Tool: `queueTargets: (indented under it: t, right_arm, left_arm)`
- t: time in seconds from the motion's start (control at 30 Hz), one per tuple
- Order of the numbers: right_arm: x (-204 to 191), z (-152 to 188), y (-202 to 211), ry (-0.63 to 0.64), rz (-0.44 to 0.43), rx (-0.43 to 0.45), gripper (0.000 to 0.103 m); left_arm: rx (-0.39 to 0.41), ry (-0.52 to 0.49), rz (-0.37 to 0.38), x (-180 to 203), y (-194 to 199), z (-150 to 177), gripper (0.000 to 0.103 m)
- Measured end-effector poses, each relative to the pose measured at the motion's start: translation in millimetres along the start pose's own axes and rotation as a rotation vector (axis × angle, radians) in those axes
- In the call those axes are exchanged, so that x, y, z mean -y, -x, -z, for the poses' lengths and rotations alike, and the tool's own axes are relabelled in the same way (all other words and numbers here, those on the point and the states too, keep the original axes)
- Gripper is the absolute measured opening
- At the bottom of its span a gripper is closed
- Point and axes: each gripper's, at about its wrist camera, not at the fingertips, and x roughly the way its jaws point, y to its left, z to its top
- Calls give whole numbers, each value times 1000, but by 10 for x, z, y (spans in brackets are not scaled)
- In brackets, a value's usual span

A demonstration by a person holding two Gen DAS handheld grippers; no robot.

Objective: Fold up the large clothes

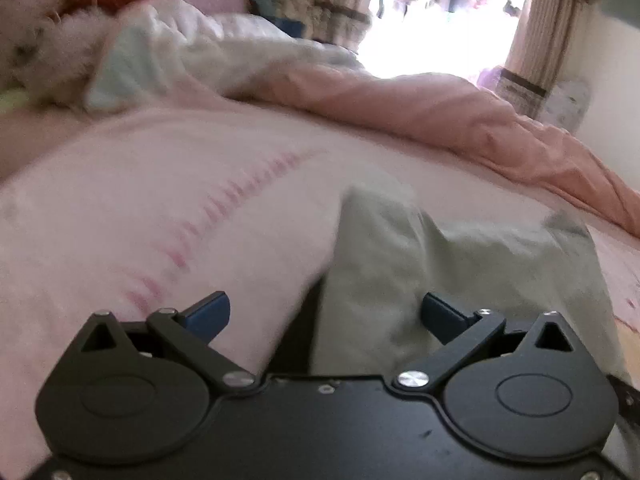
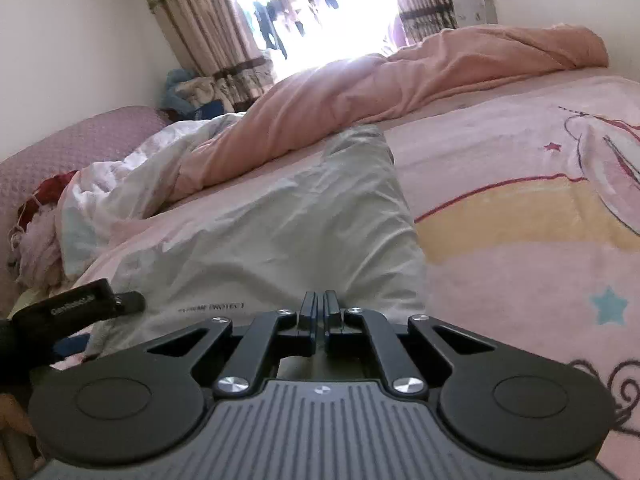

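Note:
A pale grey-green garment lies spread on the pink bedsheet, stretching away from me; small dark print shows near its near edge. In the left wrist view it lies just ahead, right of centre. My left gripper is open, blue fingertips wide apart, low over the garment's near edge and empty. My right gripper has its jaws pressed together at the garment's near hem; whether cloth is pinched between them is hidden. The left gripper's body shows at the left of the right wrist view.
A peach duvet is bunched across the far side of the bed. A white quilt and a plush toy lie by the pink headboard. Curtains frame a bright window beyond.

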Motion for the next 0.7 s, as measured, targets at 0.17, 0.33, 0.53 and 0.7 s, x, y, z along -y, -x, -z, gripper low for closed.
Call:
queueTargets:
  t: [0.17, 0.33, 0.53, 0.7]
  right_arm:
    - [-329, -271, -142, 123, 79, 152, 30]
    - [122, -357, -572, -15, 54, 43, 26]
    - [89, -626, -425, 77, 118, 168, 45]
    - [375, -725, -1076, -9, 91, -42, 52]
  left_arm:
    - [149, -42, -9, 259, 41, -212, 103]
    - [-105, -149, -64, 281, -765, -218, 103]
    - [7, -44, -15, 178, -561, -534, 103]
    - [-127, -262, -133, 305, -1139, -404, 103]
